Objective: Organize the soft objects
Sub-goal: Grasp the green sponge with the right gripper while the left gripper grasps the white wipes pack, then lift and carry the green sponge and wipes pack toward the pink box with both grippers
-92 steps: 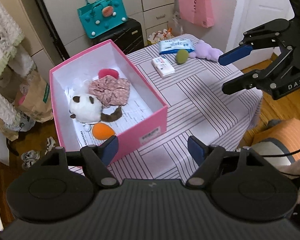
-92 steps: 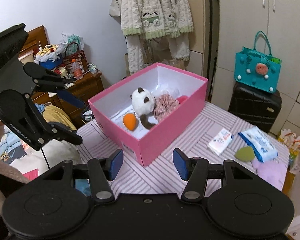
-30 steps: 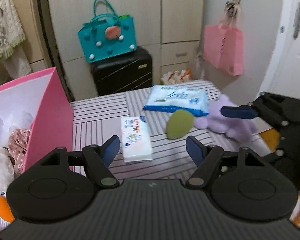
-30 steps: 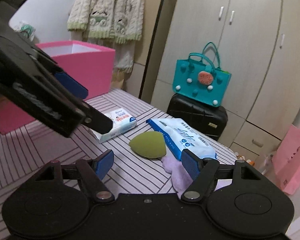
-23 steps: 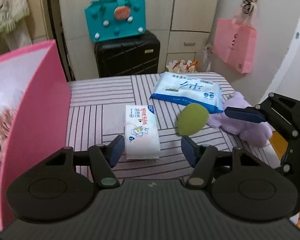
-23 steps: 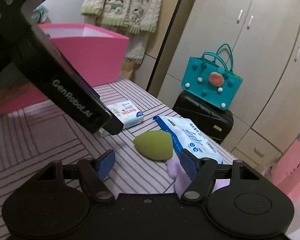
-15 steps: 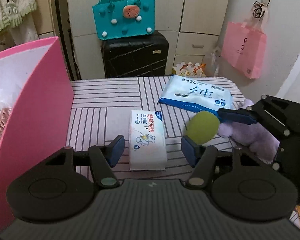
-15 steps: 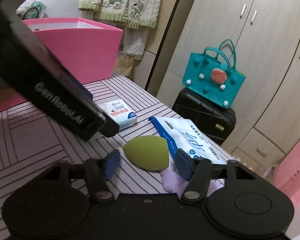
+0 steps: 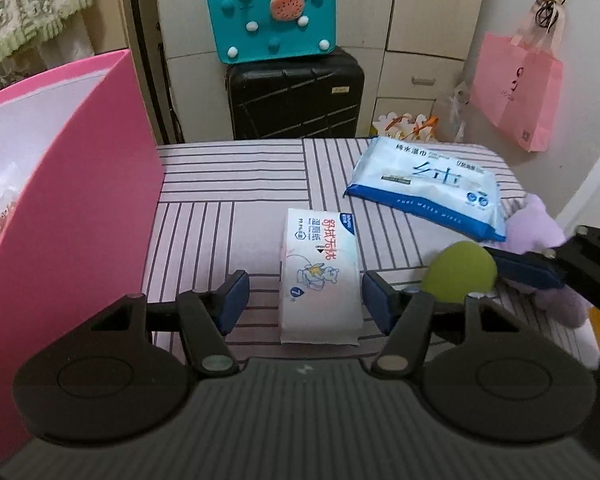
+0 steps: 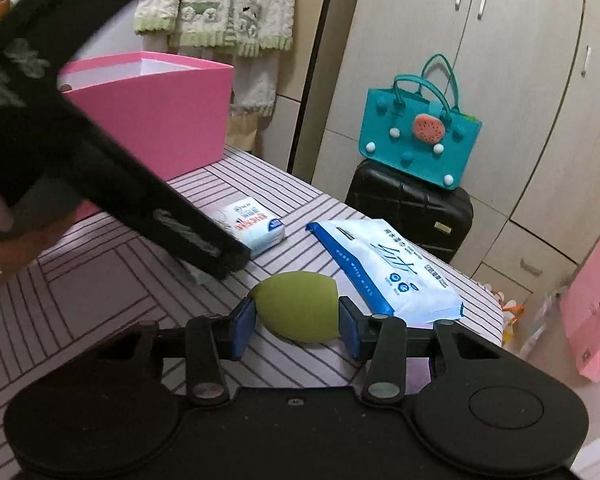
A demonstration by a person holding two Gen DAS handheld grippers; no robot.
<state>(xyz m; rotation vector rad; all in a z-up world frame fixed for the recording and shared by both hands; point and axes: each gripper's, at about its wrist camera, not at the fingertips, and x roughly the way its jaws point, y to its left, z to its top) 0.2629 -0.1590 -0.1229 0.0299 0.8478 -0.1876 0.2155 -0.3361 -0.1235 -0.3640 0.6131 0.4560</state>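
Closing in since a second ago, the right tongs (image 10: pixel 296 326) now pinch the green sponge (image 10: pixel 298 308) on the striped desk (image 10: pixel 112 280), beside the wipes pack (image 10: pixel 388 268) and purple plush (image 9: pixel 540 232). Left tongs (image 9: pixel 304 300) stand half open around the tissue pack (image 9: pixel 320 276), not gripping it, near the pink box (image 9: pixel 72 200).

Each tool, the left tool (image 9: pixel 302 300) and the right tool (image 10: pixel 296 326), has a matte black body, blue fingertip pads, silver pivot screws and round embossed discs.
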